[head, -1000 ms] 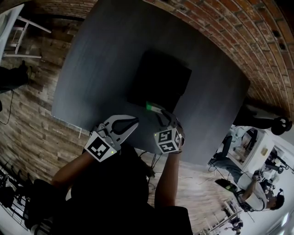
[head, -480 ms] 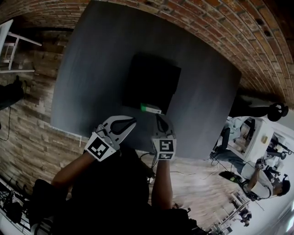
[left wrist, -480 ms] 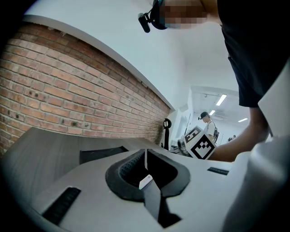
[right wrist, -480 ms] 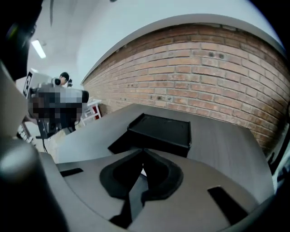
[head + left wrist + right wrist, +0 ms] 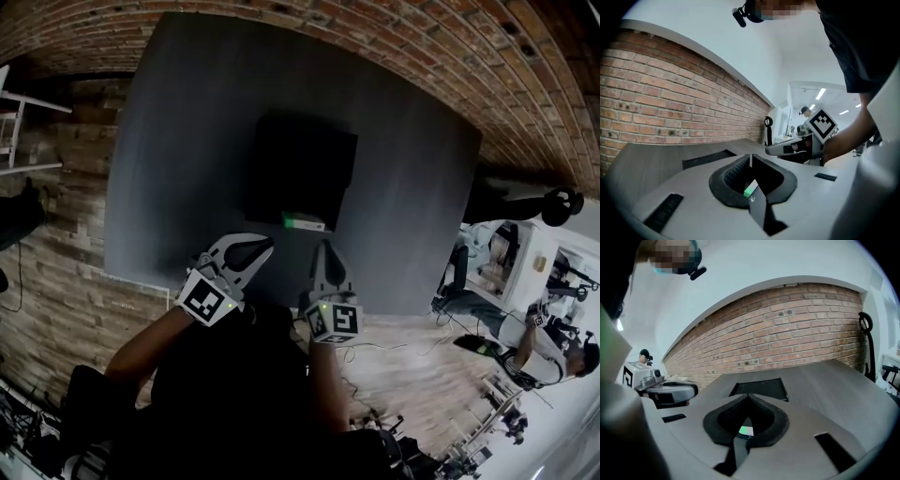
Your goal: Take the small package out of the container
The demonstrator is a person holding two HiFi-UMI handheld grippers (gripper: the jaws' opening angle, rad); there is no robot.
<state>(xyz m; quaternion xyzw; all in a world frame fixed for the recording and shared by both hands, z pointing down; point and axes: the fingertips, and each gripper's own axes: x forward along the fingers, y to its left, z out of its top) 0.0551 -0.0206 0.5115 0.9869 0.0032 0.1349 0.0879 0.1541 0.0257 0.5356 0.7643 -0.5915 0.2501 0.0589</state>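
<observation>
Our left gripper and right gripper hover side by side at the near edge of the desk. Each has its jaws pressed together on nothing. The small package, green and white, lies just beyond the right gripper's tips. It is at the near edge of the black container, which sits mid-desk. We cannot tell whether it rests inside the rim or just outside. We judge it light, thin and fairly stiff, perhaps with a slick wrapper that could skid under a pinch. We would spread the right jaws, come in low across its short width near the middle, and close gently.
</observation>
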